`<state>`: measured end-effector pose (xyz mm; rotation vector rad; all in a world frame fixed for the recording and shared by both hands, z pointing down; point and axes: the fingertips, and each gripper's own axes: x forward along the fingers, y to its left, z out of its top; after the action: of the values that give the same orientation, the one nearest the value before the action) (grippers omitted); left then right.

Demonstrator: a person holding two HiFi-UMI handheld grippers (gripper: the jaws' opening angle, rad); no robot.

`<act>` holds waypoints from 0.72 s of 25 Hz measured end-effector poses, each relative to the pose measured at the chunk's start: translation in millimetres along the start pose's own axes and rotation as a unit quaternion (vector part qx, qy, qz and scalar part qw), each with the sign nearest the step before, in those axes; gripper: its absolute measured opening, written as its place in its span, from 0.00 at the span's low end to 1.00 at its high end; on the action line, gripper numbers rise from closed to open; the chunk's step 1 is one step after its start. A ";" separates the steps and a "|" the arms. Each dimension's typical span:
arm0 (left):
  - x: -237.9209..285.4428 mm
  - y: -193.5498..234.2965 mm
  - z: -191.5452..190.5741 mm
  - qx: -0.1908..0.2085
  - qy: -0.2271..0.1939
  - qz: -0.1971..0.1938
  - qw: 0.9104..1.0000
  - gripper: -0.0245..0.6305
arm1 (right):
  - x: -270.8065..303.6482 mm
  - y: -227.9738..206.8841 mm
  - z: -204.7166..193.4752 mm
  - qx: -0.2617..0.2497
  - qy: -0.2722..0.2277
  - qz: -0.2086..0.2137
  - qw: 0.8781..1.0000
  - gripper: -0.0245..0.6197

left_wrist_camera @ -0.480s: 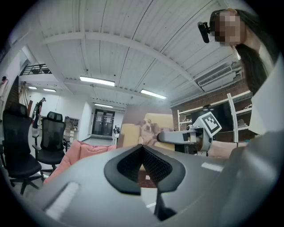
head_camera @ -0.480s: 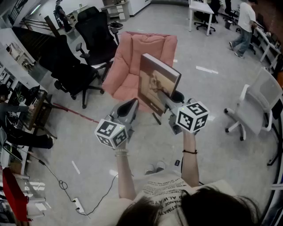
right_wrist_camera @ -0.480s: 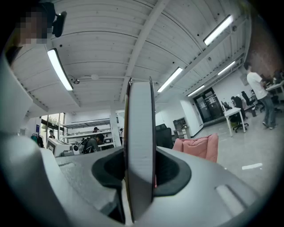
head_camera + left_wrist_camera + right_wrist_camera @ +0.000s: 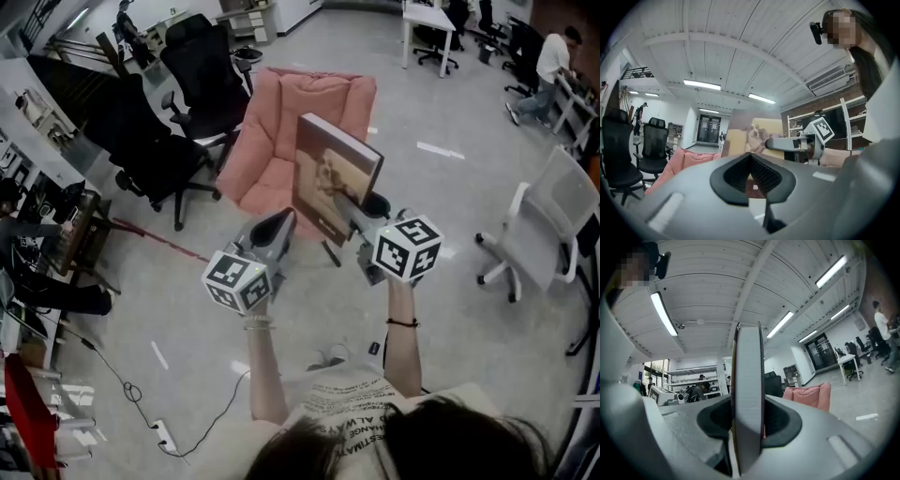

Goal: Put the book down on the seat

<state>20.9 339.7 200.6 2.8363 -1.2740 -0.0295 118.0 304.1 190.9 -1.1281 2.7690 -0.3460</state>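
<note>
A hardcover book (image 4: 333, 178) with a dog on its cover stands upright in the air, my right gripper (image 4: 352, 208) shut on its lower edge. The right gripper view shows the book's page edge (image 4: 747, 394) between the pads of the right gripper (image 4: 747, 427). My left gripper (image 4: 281, 223) is shut and empty, just left of the book and apart from it. From the left gripper (image 4: 750, 159) the book's cover (image 4: 750, 136) shows ahead. The seat, a pink armchair (image 4: 281, 141), stands on the floor beyond the book, its cushion bare; its edge also shows as the pink armchair (image 4: 811, 394).
Black office chairs (image 4: 187, 84) stand left of the armchair. A white chair (image 4: 553, 216) is at the right. A red cable (image 4: 159, 239) runs across the floor. A seated person (image 4: 28, 244) is at far left, another person (image 4: 553, 61) at back right by desks.
Both grippers and the book have kept still. The person at the back right has moved farther right, toward the desks.
</note>
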 end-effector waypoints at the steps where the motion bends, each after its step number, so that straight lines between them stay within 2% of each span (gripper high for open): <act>1: 1.9 0.1 -0.9 -0.001 0.001 0.001 1.000 0.04 | 0.2 -2.1 0.3 0.000 -0.001 0.000 1.000 0.26; 11: 6.2 0.0 -15.5 -0.009 0.010 0.017 1.000 0.04 | 4.9 -17.1 -6.5 -0.012 0.015 -0.007 1.000 0.26; 18: 14.2 21.3 -10.2 -0.014 0.013 0.028 0.999 0.04 | 20.9 -29.0 -5.5 0.010 0.015 -0.008 1.000 0.26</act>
<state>14.8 315.1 211.5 2.7678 -1.3351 -0.0098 121.4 270.2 203.0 -1.1493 2.7777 -0.3936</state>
